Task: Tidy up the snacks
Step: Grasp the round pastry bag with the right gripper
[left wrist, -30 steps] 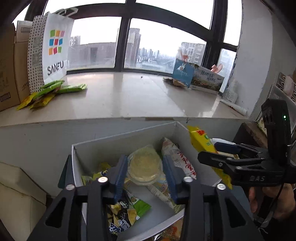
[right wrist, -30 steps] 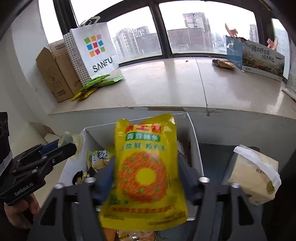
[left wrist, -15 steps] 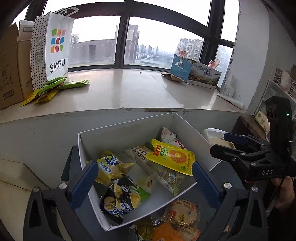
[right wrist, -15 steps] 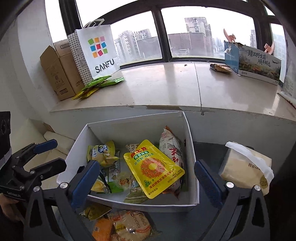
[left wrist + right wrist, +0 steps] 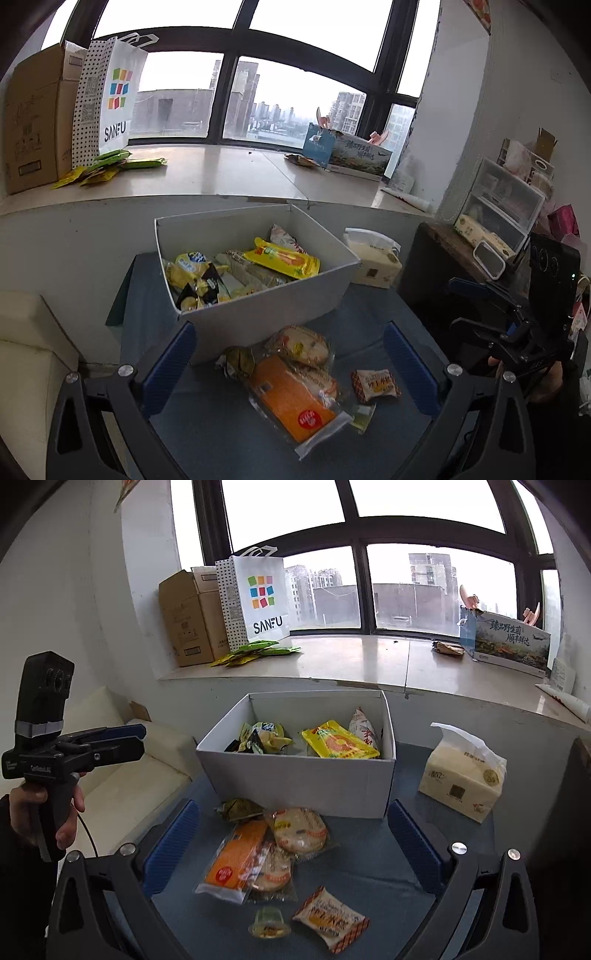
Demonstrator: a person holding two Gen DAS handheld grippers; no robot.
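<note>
The blue ribbed pads (image 5: 170, 363) of the left gripper (image 5: 291, 369) are standing wide apart with nothing between them, framing loose snacks on the dark blue cloth (image 5: 207, 435). The right gripper (image 5: 295, 843) is likewise gaping empty, its own blue pads (image 5: 413, 845) spread over the same pile.

Lying between the fingers is an orange packet (image 5: 236, 860) in a clear, crinkled wrapper with a red round label, overlapping two round pale cakes (image 5: 299, 829) sealed in glossy film. Beside them are sitting a small jelly cup (image 5: 269, 921) with a clear dome, a square orange-and-white biscuit pack (image 5: 330, 919) and a crumpled olive-gold sachet (image 5: 240, 808).

Just beyond the pile, a white cardboard box (image 5: 299, 779) is standing open on the cloth. Inside it, a flat yellow pouch (image 5: 338, 744) with an orange disc is resting on top of other packets, next to a white bag with red lettering (image 5: 364, 725) and yellow-and-black wrappers (image 5: 260, 736).

To the right of the box, a soft pack of tissues (image 5: 461, 779) is standing with a sheet pulled up. In the right wrist view a person's hand (image 5: 40, 812) is gripping the left gripper's black handle. Behind, on the pale stone windowsill (image 5: 351, 661), a white SANFU paper bag (image 5: 258, 598) is leaning against brown cartons (image 5: 184, 620), with green and yellow sachets (image 5: 255, 651) scattered at its foot.
</note>
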